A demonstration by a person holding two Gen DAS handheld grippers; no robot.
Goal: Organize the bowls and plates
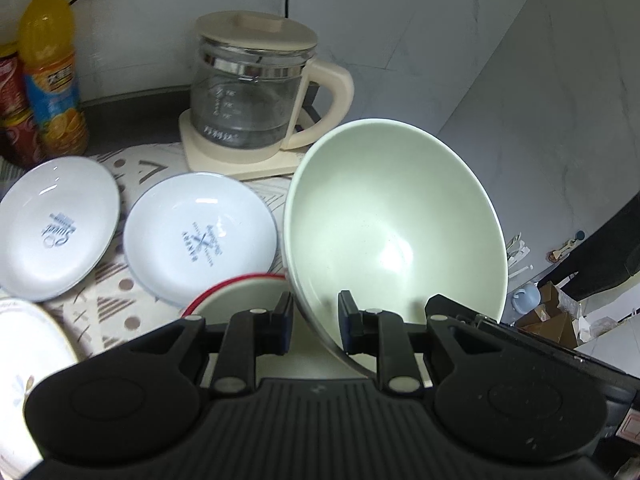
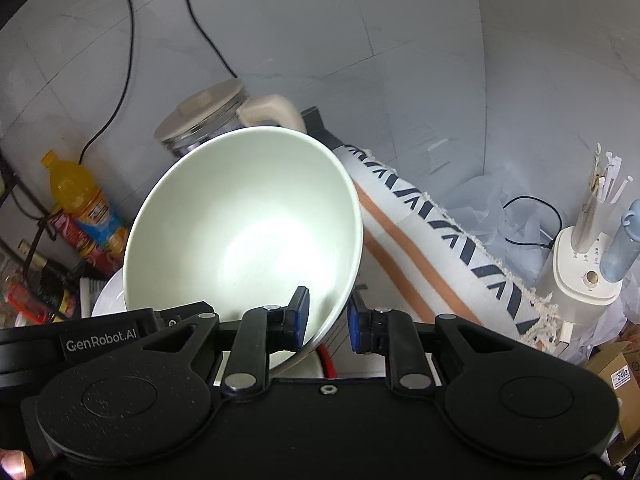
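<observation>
L gripper: closest thing in the left wrist cam, jaws narrowed onto the near rim of the pale green bowl, one pad outside the wall, one inside. Looks pinched, tho the outer pad may have a sliver of gap, can't swear to it.

Plates: two white plates w/ blue print, far left one and the middle one, flat on the patterned cloth, apart from each other.

Red-rimmed bowl: sits right under the green one, just beside the L pads.

Bowl pos: lifted and tilted, mouth facing the cams, kettle behind it.

R gripper: same deal from the other side, jaws narrowed around the same bowl's rim, inner pad against the inside wall.

Step imo: bowl carried two-handed, probs heading to nest in the red-rimmed one.

Next: level it out, line it up over that bowl, lower, then release both sides together so it doesn't tip.
</observation>
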